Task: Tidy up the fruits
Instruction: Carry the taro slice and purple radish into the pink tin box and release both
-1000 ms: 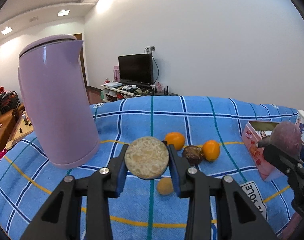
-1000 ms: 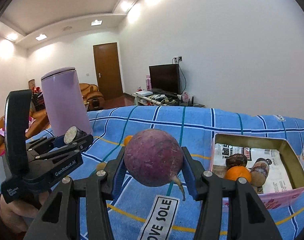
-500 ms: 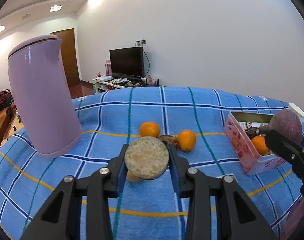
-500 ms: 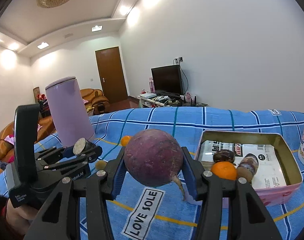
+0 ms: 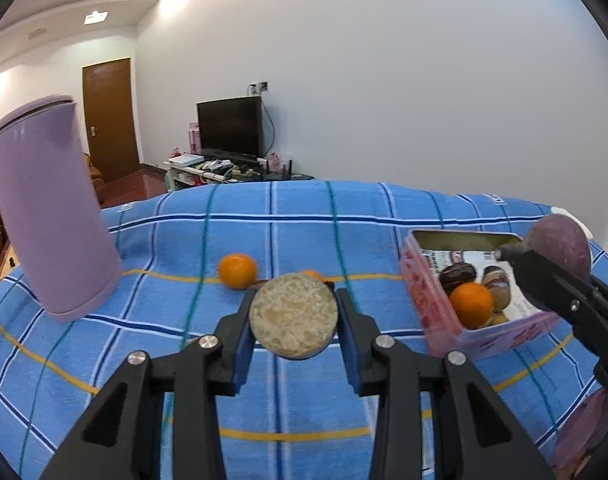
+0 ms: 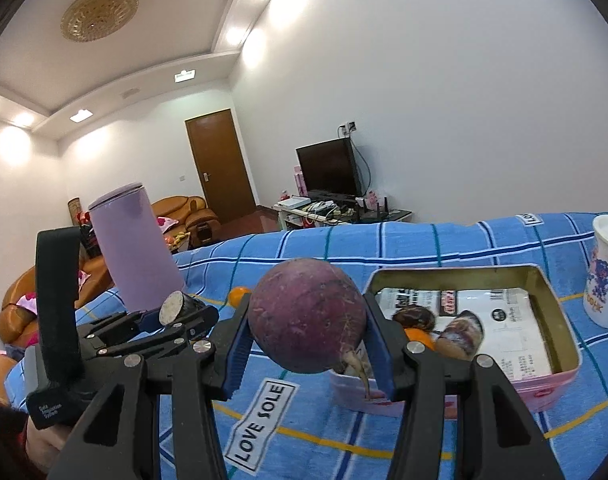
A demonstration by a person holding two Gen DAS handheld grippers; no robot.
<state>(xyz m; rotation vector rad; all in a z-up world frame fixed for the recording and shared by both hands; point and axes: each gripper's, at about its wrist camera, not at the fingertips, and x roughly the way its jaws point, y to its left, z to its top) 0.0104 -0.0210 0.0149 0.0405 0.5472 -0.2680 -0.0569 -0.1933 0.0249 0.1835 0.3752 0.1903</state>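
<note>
While two oranges [image 5: 237, 271] lie loose on the desk [image 5: 304, 220], one cut root [image 5: 293, 317] is pinched by the left gripper's [image 5: 294, 322] fingers, one purple root [image 6: 307, 321] by the right's [image 6: 308, 330].

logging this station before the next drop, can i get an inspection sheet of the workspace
surface: blue checked cloth over the table.
job's things: pink rectangular tin holding an orange and dark fruits; loose orange on the cloth.
clutter: tall lilac kettle; white printed mug.
grippers: left gripper shut on a flat tan cut-faced fruit; right gripper shut on a round purple fruit.
cables: black lead by the television.
surroundings: brown door, orange sofa.
</note>
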